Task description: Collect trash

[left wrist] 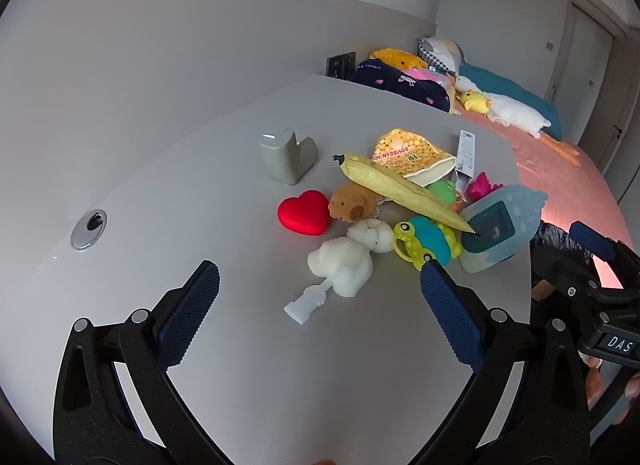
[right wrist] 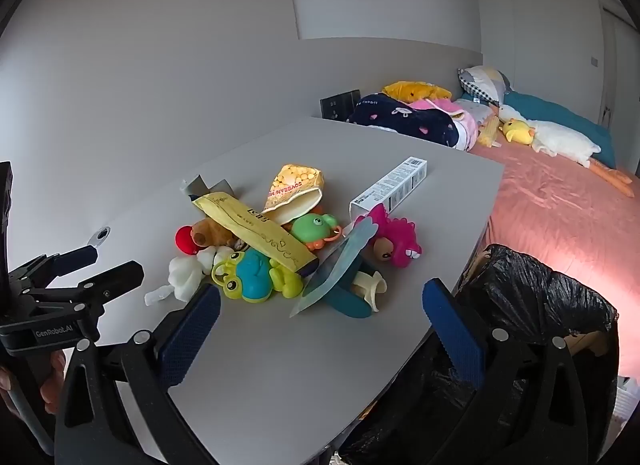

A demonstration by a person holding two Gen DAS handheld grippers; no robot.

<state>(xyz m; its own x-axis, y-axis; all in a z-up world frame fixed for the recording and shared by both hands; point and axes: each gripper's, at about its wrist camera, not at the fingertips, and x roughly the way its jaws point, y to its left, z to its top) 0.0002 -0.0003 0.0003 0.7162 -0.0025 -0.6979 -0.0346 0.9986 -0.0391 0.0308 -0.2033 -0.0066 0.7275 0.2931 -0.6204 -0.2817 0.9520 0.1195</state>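
Observation:
A pile lies on the grey table (left wrist: 208,169). In it are a long yellow wrapper (left wrist: 400,189) (right wrist: 256,231), a torn soybean snack bag (left wrist: 408,153) (right wrist: 294,189), a white carton box (right wrist: 390,187) (left wrist: 466,155) and a small clear plastic piece (left wrist: 306,303) (right wrist: 158,297), mixed with toys. My left gripper (left wrist: 320,291) hovers open in front of the pile with nothing between its fingers. My right gripper (right wrist: 322,315) is open too, empty, near the table's right front edge. A bin lined with a black bag (right wrist: 532,297) stands just right of the table.
Toys in the pile: a red heart (left wrist: 304,211), brown plush (left wrist: 354,203), white plush (left wrist: 348,261), green-blue frog (left wrist: 424,241) (right wrist: 256,275), pink dinosaur (right wrist: 396,237), blue case (left wrist: 500,225). A grey holder (left wrist: 286,157) stands behind. A bed (right wrist: 560,201) with plush toys lies right.

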